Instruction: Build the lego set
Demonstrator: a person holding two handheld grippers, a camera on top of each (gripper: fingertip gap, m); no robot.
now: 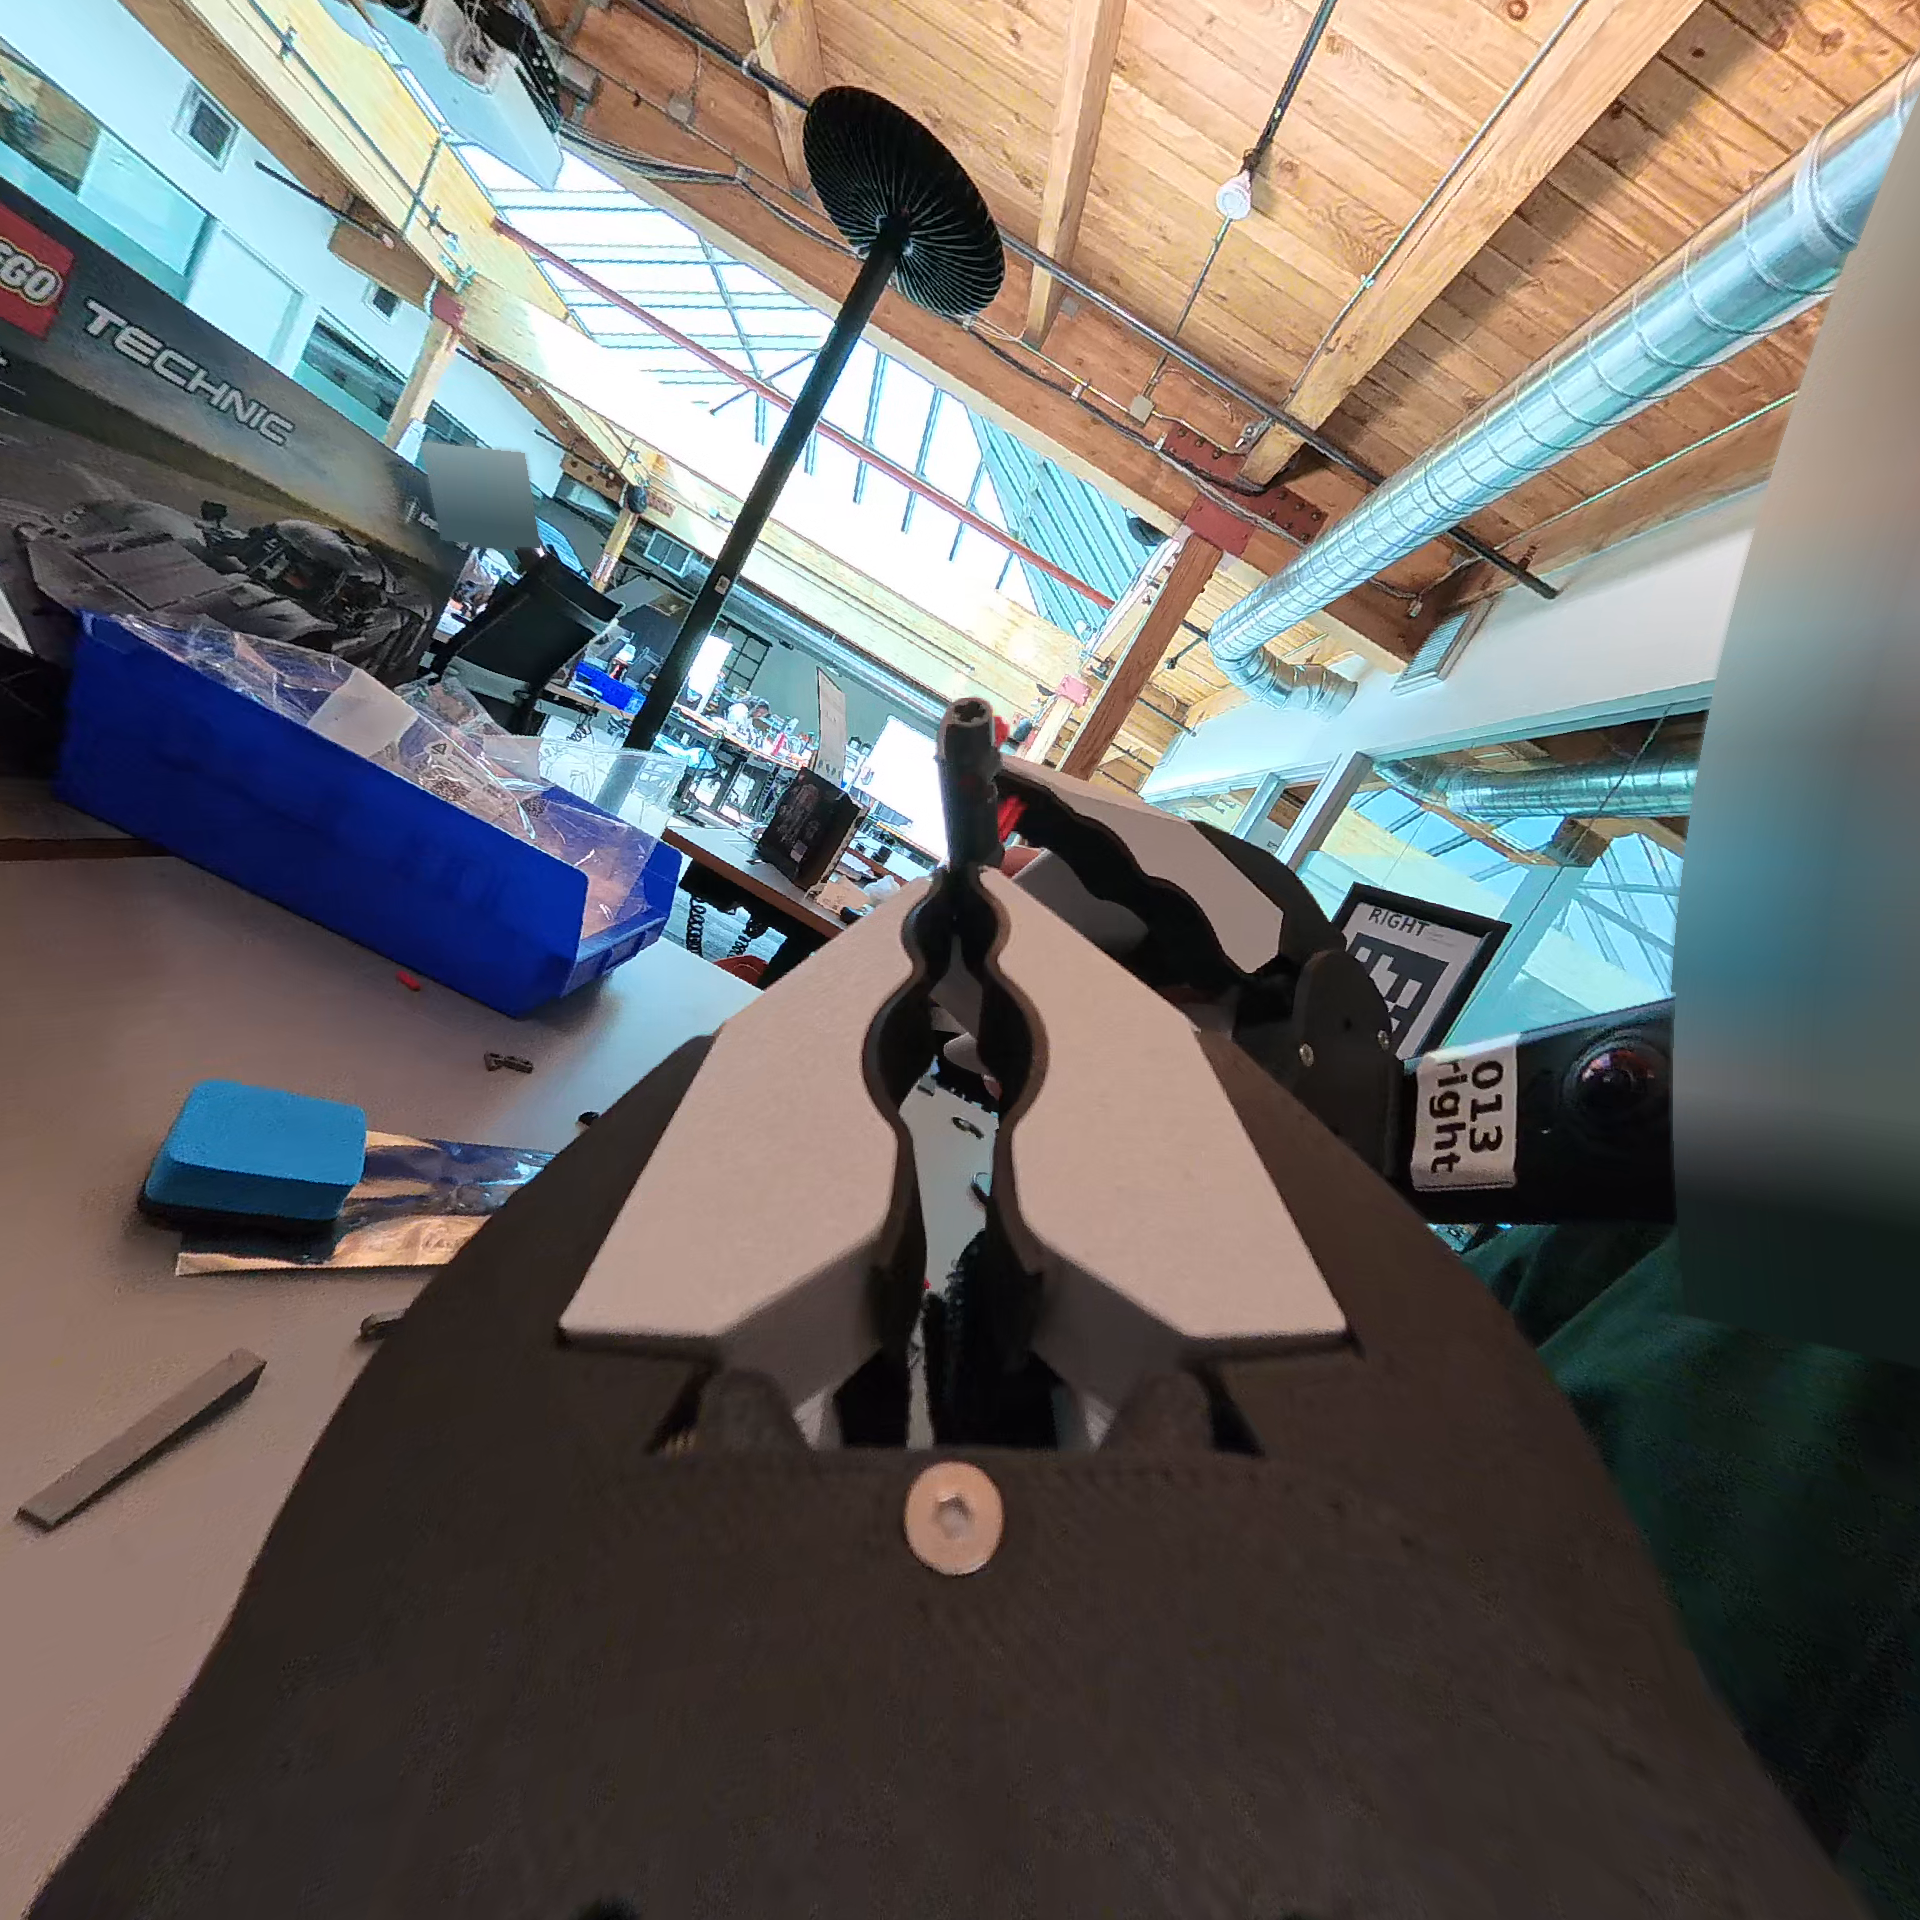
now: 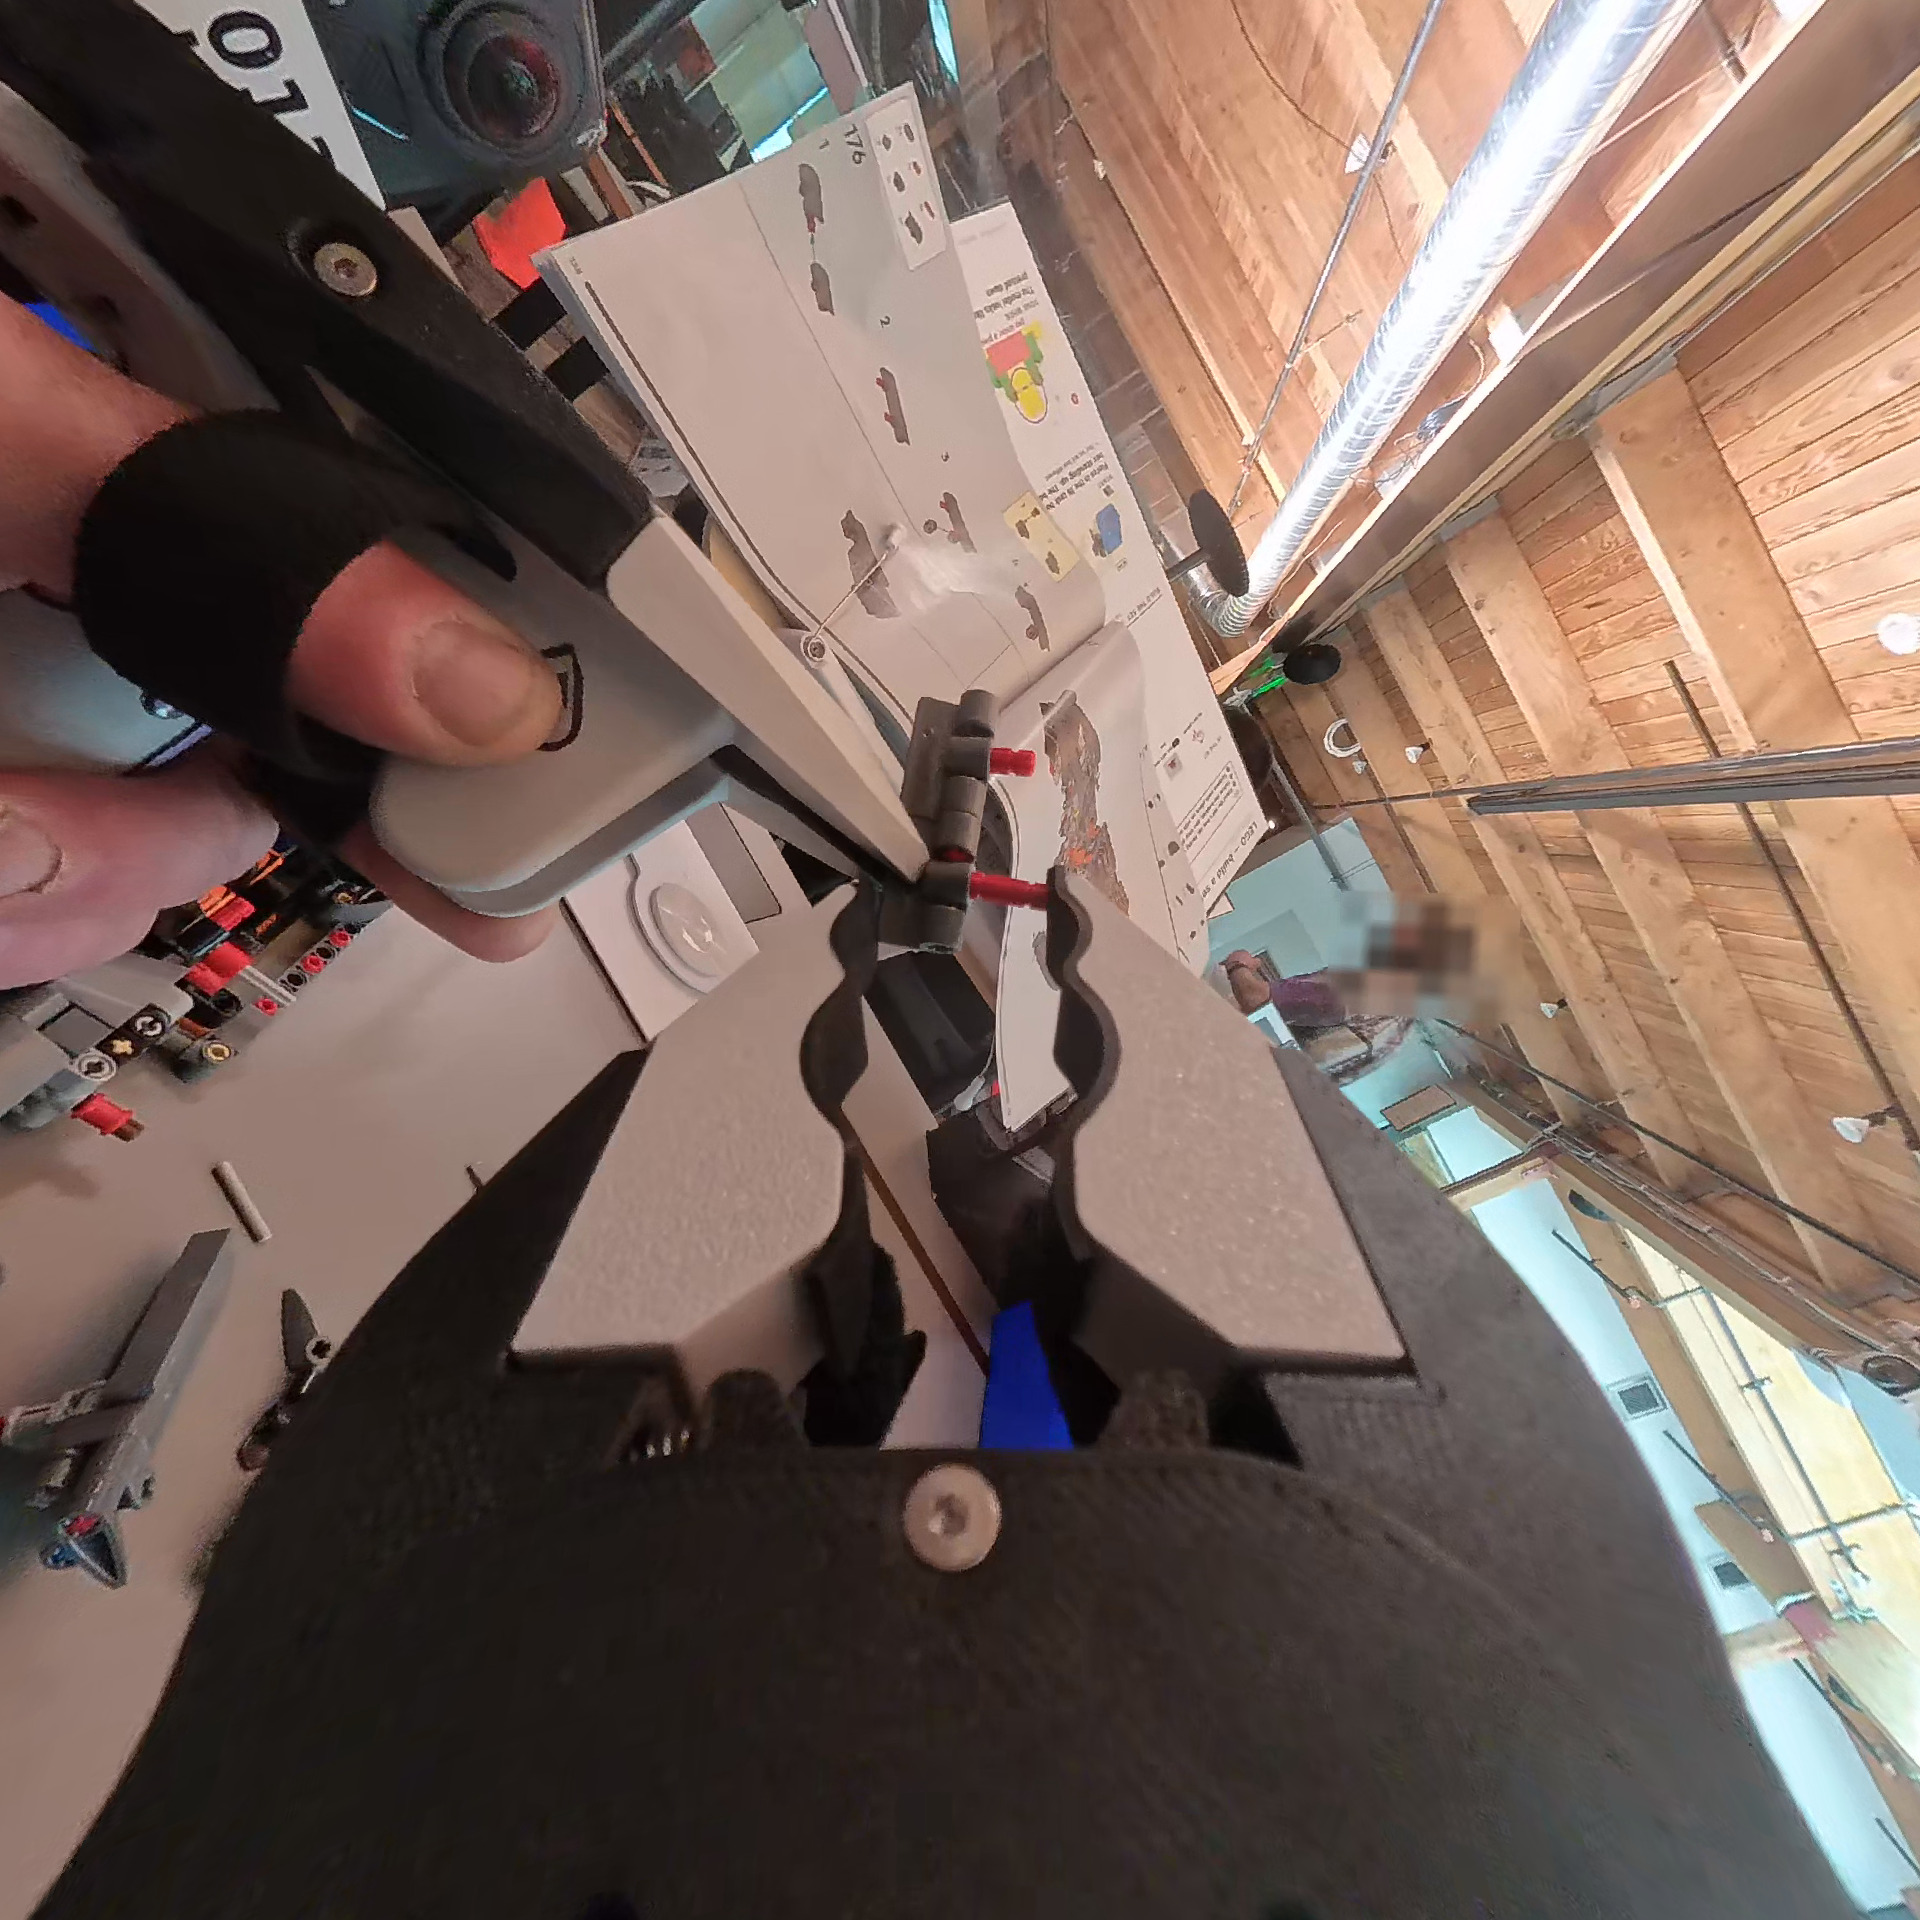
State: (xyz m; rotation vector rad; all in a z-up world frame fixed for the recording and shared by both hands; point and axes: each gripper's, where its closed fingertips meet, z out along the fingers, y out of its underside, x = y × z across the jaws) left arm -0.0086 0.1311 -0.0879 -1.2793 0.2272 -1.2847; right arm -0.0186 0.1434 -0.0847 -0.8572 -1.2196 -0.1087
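A: Pinching a dark grey lego connector piece (image 1: 966,790) at their very tips, the two fingers of the left gripper (image 1: 961,883) are pressed together, and the piece stands up above them.

B: And the right gripper (image 2: 956,899)?

A: Its fingers are spread apart. Between their tips sits the lower end of the same grey piece, with a red pin (image 2: 1003,886) that points to the right finger — if it touches, I cannot tell. A second red pin (image 2: 1010,761) sticks out higher on the piece.

B: What is around?

A: In the right wrist view, an open instruction booklet (image 2: 831,416) stands just behind the piece, and a person's hand (image 2: 260,675) holds the left gripper. On the grey table (image 1: 208,956) there is a blue bin (image 1: 343,821) with clear plastic bags, a blue sponge block (image 1: 255,1153) and a flat grey beam (image 1: 140,1434).

B: Room to move?

A: Both grippers meet above the table — the booklet is close behind them.
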